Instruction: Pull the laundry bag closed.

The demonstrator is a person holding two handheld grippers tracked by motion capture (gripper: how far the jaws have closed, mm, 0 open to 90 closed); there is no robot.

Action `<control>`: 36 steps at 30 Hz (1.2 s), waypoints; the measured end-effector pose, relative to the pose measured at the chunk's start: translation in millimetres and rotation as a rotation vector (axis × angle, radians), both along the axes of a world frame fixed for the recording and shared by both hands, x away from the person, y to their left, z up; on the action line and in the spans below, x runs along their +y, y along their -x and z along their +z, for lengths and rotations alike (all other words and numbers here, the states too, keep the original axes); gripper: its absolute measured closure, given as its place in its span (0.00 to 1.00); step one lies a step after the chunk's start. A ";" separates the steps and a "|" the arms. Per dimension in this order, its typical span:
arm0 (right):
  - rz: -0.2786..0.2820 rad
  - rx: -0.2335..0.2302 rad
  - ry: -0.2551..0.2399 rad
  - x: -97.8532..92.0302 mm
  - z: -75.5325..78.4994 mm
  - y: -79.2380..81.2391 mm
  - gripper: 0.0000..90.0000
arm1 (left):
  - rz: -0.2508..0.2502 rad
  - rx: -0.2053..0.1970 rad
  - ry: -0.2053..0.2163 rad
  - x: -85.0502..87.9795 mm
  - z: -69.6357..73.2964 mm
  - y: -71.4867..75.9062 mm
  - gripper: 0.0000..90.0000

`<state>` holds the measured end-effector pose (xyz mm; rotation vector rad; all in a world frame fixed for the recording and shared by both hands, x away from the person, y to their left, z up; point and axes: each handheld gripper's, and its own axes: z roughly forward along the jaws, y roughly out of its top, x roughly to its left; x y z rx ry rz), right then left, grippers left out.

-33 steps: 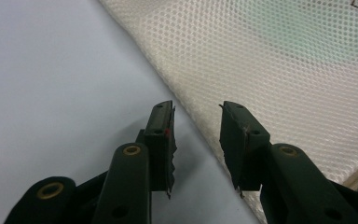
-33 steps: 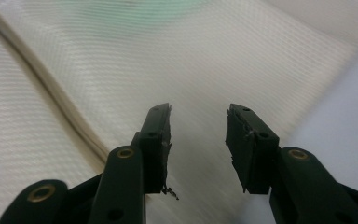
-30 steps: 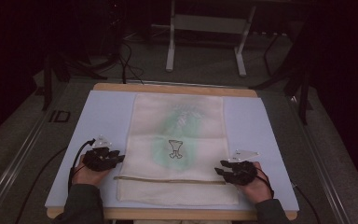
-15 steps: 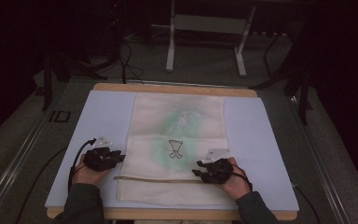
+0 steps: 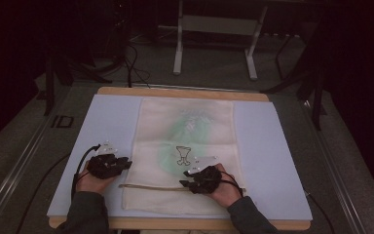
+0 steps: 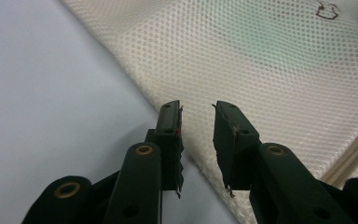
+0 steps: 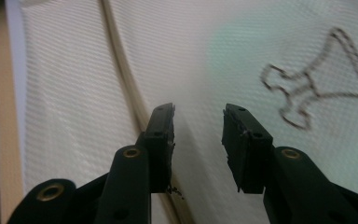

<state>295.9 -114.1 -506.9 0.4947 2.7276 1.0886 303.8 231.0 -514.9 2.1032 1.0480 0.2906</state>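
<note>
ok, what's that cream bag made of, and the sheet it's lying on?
Cream bag: looks like a synthetic mesh fabric, matte; the left gripper view shows a regular grid of small holes, and something green shows faintly through it. The strip across it could be a zipper or drawstring tape. Sheet: smooth, pale bluish, matte, no weave visible; probably plastic or paper, but I can't tell which. A wooden-looking board edge shows beyond it.

Pale blue table [image 5: 272,156], wooden-edged; cream mesh bag [image 5: 195,131], apparently flat, on it.

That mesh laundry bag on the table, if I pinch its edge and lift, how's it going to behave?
The mesh bag lies flat and thin, so it will probably droop and fold. Its open weave looks light and easy to grip. The green item showing through it may slide and drag it down.
</note>
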 end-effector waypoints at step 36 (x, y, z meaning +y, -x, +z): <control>0.229 0.020 -0.041 126.4 -10.2 5.9 0.87 | -0.029 0.016 0.003 -0.5 -1.0 -1.6 0.81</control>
